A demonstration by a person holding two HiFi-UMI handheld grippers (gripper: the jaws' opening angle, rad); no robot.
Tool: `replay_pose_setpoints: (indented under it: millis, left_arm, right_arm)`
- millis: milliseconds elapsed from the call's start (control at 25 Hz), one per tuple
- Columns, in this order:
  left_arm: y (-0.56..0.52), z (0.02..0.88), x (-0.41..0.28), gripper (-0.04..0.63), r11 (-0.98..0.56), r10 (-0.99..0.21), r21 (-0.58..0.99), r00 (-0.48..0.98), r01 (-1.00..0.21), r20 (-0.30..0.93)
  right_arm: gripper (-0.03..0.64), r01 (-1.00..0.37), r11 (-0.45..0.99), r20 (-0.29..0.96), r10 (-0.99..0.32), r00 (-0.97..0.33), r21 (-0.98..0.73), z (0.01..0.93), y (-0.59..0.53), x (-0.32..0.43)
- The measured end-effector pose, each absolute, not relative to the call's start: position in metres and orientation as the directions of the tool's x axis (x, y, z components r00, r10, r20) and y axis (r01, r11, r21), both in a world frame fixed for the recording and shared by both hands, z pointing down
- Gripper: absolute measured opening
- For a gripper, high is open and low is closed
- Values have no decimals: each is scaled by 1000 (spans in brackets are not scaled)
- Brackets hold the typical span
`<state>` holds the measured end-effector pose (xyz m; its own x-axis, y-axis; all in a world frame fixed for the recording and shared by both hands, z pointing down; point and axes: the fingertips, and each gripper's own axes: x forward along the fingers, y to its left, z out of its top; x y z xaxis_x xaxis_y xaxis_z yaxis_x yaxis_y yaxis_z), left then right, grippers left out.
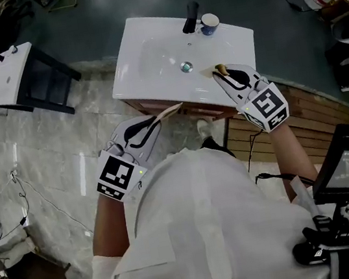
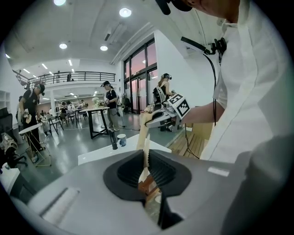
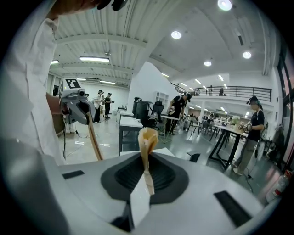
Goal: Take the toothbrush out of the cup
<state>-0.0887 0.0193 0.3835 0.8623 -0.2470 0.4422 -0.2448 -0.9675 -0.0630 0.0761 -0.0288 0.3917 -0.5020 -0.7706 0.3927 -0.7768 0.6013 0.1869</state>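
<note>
While left gripper [image 1: 154, 123] clamps one toothbrush [image 1: 170, 110], right gripper [image 1: 221, 74] clamps one scrap [image 3: 147, 137] (perhaps paper), one cup [image 1: 210, 23]

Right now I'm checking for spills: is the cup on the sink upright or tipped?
Upright: the cup stands on its base beside the tap, its open mouth facing up.

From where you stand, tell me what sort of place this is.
Probably an open lab or workshop hall, not a bathroom: a white washbasin stands free on the floor, work tables beyond, a railed mezzanine above.
</note>
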Motion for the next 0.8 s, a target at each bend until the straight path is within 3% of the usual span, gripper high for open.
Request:
replay_pose_setpoints:
  millis: [320,800]
  left_arm:
    - [63,384,-121,34,-972,-231,-70,870,-223,435]
    - [70,394,-114,34,-978,-206,-50,873,-205,441]
  right_arm:
    - [28,-775,614,407,-753,-517,151,388,42,22]
    - [29,-769,629,431,-728,-533,112,408,72,6]
